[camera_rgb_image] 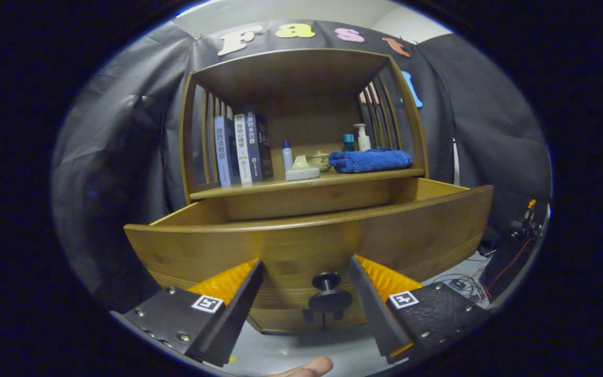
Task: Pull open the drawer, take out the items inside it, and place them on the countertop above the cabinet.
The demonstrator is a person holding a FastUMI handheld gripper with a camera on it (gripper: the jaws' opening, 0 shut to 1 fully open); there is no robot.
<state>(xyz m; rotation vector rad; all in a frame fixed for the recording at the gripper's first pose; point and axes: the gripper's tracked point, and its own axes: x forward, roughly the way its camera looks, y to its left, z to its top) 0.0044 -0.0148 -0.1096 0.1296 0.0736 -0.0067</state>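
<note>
While my gripper [305,272] gapes wide, empty, around its dark round knob [328,298], the pulled-out brown wooden drawer [312,246] stretches crosswise, front facing me.

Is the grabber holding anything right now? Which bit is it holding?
Nothing is held. The gripper is open, and the drawer's round knob sits between its fingers with a gap on each side, so neither finger touches it.

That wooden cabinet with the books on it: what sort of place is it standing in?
Likely a staged recording booth, not a real home. Black cloth hangs behind the wooden cabinet, loose cables lie on the floor, and an open claw hangs before the knob of the pulled-out drawer.
</note>
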